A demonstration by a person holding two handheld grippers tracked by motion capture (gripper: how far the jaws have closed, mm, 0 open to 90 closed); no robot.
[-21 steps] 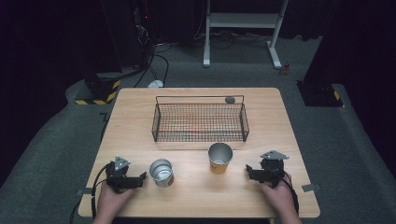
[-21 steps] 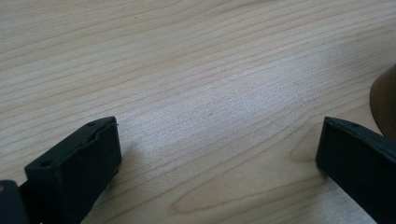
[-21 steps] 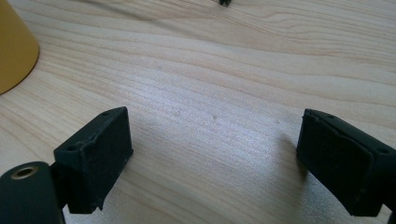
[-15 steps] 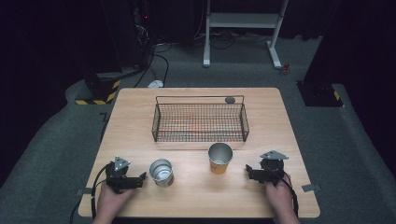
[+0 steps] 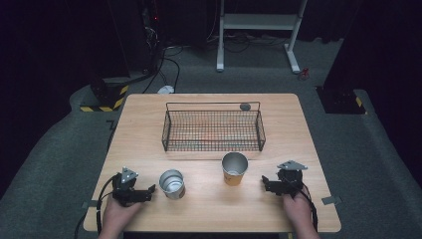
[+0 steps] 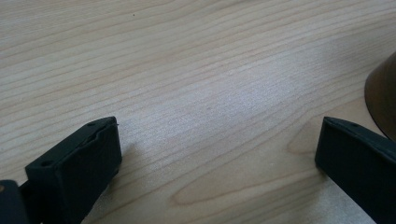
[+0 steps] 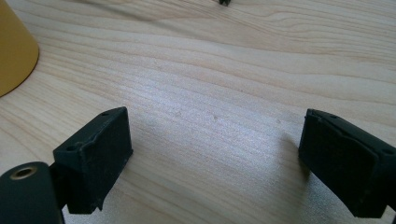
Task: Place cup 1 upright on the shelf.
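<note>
A wooden table (image 5: 149, 124) is seen from above, with a person's two hands resting at its near edge, each holding a black two-jaw gripper. The left gripper (image 5: 149, 191) lies low on the wood with its jaws spread wide and nothing between them, pointing toward a silver metal can (image 5: 172, 183) that stands upright just beside it. The right gripper (image 5: 265, 182) likewise rests with its jaws wide apart and empty, pointing toward an orange-yellow cup (image 5: 234, 169) standing upright near the table's middle, a short way off. Behind both vessels sits a black wire basket (image 5: 213, 130), empty, with a small dark round object (image 5: 245, 106) on the table at its far rim. Both vessels look light, thin-walled and rigid, with smooth sides that could slip; they would probably tip if nudged near the top. A sensible hold would be across the side wall around mid-height, squeezed gently so the wall does not dent.
</note>
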